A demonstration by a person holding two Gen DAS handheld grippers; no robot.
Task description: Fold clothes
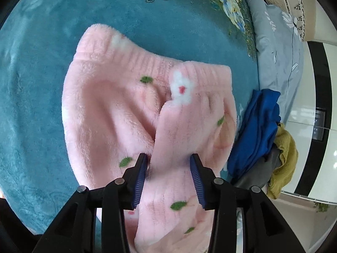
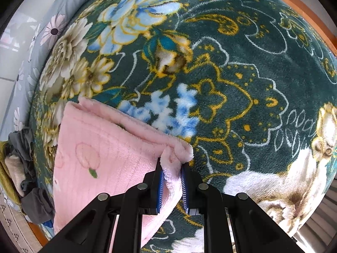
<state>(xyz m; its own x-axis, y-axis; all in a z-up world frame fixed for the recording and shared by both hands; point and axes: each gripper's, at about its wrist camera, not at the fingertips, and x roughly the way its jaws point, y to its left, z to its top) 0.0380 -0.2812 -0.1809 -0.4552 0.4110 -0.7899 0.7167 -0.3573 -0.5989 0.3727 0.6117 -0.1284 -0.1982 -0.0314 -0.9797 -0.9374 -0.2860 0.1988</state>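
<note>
— While one pink fleece garment (image 1: 118,97) is spread on the floral blanket (image 2: 242,67), how are two grippers seen?
— Left gripper (image 1: 168,164) is released around a fold; right gripper (image 2: 171,168) is clenched on its corner.

Pink fleece trousers (image 1: 118,109) (white flowers, green leaves) lie partly folded on the bed, ribbed waistband farthest, one leg lifted.

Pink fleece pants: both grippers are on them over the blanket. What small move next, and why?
Probably close the left gripper onto the fleece before anything else. Its pads stand apart around a folded strip of the pink fleece pants without clearly pinching it, while the right gripper is already clamped on a hem corner. Pulling now would likely let the left side slip onto the teal blanket.
</note>
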